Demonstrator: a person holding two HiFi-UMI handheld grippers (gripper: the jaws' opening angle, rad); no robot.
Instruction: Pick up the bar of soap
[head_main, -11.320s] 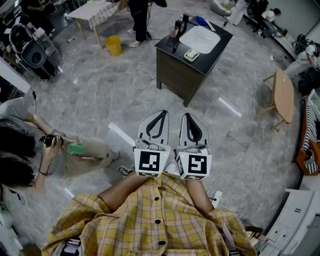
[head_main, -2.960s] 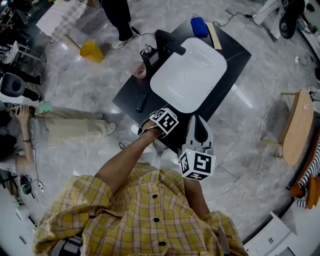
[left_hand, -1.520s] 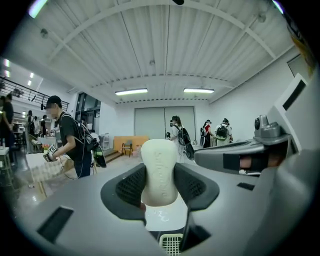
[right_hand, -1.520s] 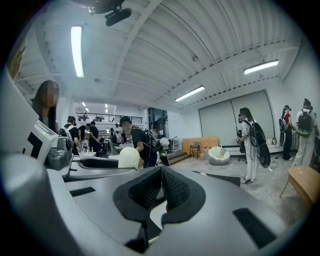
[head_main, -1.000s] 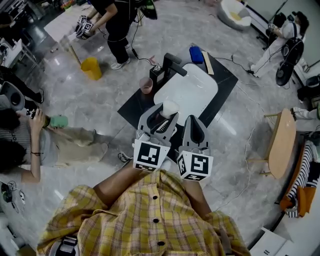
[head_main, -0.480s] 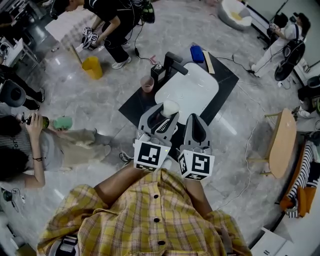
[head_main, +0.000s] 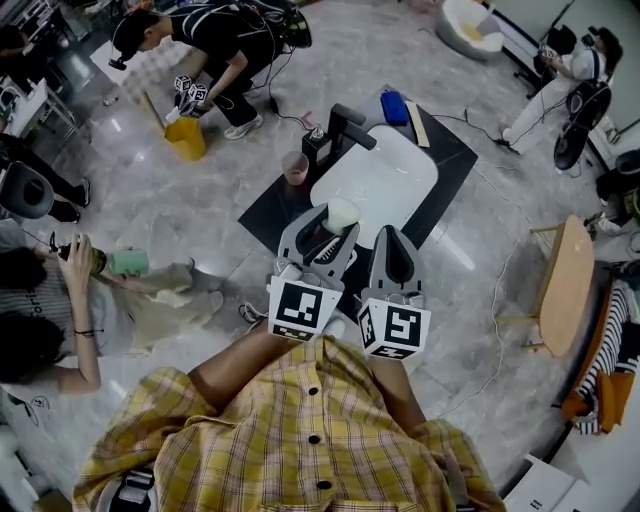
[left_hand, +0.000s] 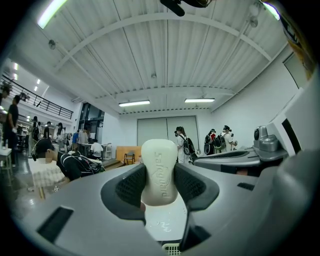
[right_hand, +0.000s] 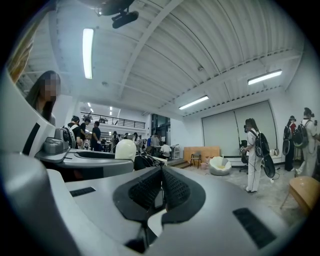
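Soap bar (left_hand: 160, 172) held in L gripper (left_hand: 160, 181), off the counter (head_main: 268, 208).
L jaws clamp the white Safeguard bar upright betw. the pads, over near edge of white basin (head_main: 385, 175); R gripper (right_hand: 160, 189) alongside, jaws pressed together, empty.

Both grippers are held out in front of the torso, side by side and close together, their jaws pointing away from the body. The left gripper (head_main: 333, 228) sits slightly further forward than the right gripper (head_main: 390, 238). The left jaws are clamped on the bar of soap (left_hand: 159, 170) — it stands upright between the ribbed pads. The right jaws are pressed together with nothing between them. The bare left forearm (head_main: 238, 368) angles in towards its marker cube (head_main: 300, 310).
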